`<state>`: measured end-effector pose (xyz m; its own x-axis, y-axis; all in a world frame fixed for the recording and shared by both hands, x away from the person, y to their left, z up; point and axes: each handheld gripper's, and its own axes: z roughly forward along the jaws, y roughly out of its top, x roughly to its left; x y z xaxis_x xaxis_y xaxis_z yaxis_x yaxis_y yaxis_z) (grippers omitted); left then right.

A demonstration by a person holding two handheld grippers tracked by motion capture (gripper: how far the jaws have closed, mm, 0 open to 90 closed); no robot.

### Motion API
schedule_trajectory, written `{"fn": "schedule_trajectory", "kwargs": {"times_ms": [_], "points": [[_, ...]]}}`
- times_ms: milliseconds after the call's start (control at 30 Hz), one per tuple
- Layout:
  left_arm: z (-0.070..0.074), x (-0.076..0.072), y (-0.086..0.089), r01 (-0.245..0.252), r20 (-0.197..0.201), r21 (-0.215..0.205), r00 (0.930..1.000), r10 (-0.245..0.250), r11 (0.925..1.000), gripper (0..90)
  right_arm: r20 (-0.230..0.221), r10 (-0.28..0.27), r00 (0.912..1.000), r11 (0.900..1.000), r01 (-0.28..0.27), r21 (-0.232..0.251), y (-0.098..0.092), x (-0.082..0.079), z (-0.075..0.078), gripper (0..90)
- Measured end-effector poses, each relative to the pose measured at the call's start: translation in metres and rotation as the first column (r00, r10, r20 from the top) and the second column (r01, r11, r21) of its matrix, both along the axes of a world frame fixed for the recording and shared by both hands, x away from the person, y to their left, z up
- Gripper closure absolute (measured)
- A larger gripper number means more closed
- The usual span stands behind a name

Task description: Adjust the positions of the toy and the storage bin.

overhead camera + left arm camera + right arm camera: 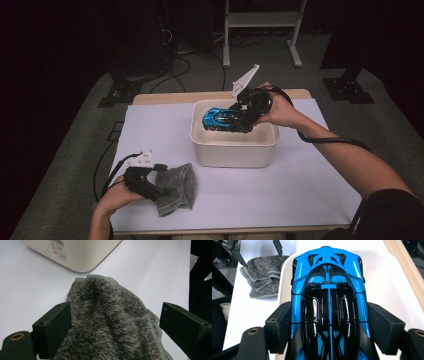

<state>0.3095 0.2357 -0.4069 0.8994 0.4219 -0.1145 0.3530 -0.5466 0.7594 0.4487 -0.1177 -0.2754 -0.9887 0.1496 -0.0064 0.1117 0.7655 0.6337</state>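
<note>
A blue and black toy car hangs just above a cream plastic tub. My right gripper is shut on it, with a jaw pressed against each side of the car's body. At the front left of the table a grey fluffy cloth lies crumpled. My left gripper rests low over the cloth. Its jaws stand wide apart with the cloth bunched between them.
A white sheet covers the table, and a strip of wooden edge shows at the back. A corner of the tub lies just beyond the cloth. Dark floor, cables and a white frame stand behind the table.
</note>
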Motion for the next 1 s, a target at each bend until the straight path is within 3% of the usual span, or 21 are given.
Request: {"fn": "schedule_trajectory", "kwargs": {"times_ms": [333, 1000], "points": [[-0.001, 0.0, 0.001, 0.001, -0.005, 0.0, 1.0, -0.001, 1.0, 9.8, -0.029, 0.014, 0.9995, 0.999, -0.015, -0.041, 0.01, 0.013, -0.019, 25.4], [0.0, -0.001, 0.001, 0.003, -0.004, -0.013, 1.0, -0.003, 0.9999, 9.8, -0.076, 0.026, 0.9968, 0.993, -0.035, -0.114, 0.025, 0.023, -0.048, 25.3]]}}
